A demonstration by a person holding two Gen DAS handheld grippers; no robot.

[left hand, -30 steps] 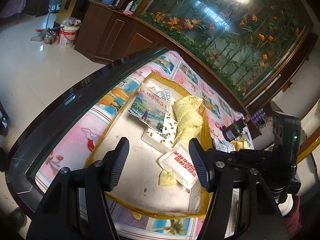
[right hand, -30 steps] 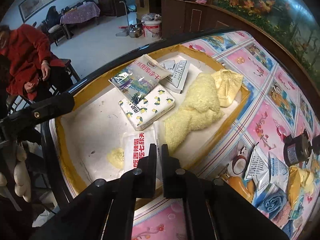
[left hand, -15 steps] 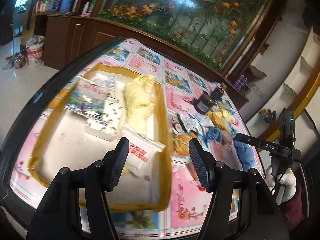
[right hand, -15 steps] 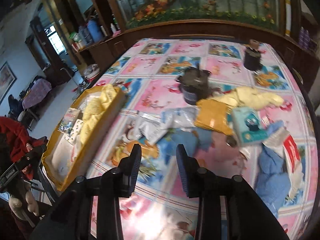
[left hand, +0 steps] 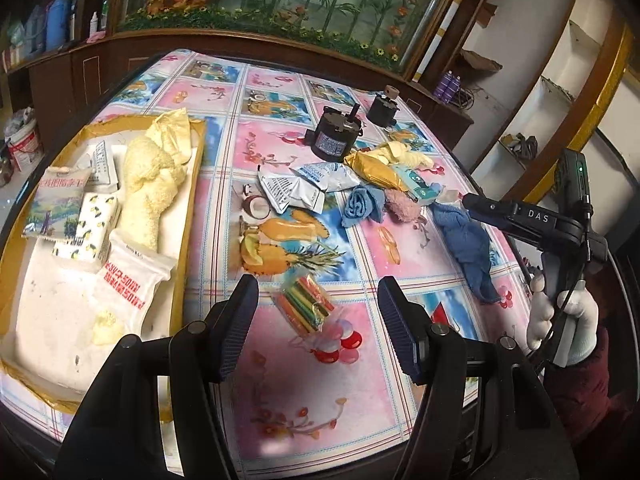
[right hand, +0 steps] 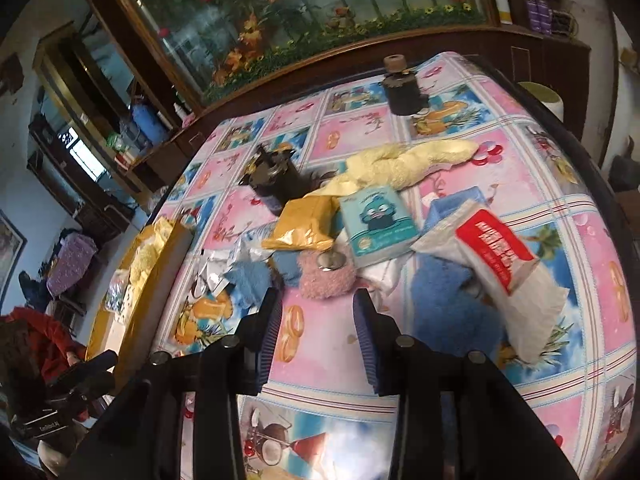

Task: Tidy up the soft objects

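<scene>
My left gripper (left hand: 318,312) stands open above the tablecloth, with a packet of coloured sticks (left hand: 306,306) lying on the table below the gap, untouched. The cardboard tray (left hand: 196,184) at the left holds a yellow fluffy cloth (left hand: 150,184) and several packets. My right gripper (right hand: 319,322) hovers just short of a pink fluffy pad (right hand: 326,282). Its jaws are opening and nothing is between them. Around the pad lie a blue towel (right hand: 452,308), a small blue cloth (right hand: 250,276), a teal tissue pack (right hand: 378,220), a yellow packet (right hand: 304,224), a pale yellow cloth (right hand: 404,160) and a white packet with a red label (right hand: 496,252).
Two black motors (left hand: 332,136) (left hand: 384,108) stand behind the pile. Silver sachets (left hand: 304,184) lie mid-table. A white-gloved hand (left hand: 560,320) holds the right gripper at the table's right edge. A person in red (right hand: 36,340) is at the left. A wooden cabinet with an aquarium runs behind the table.
Both views have swung from the tray to the pile on the tablecloth. The right gripper, shut a second ago, now has its jaws apart. The left gripper's opening is unchanged.
</scene>
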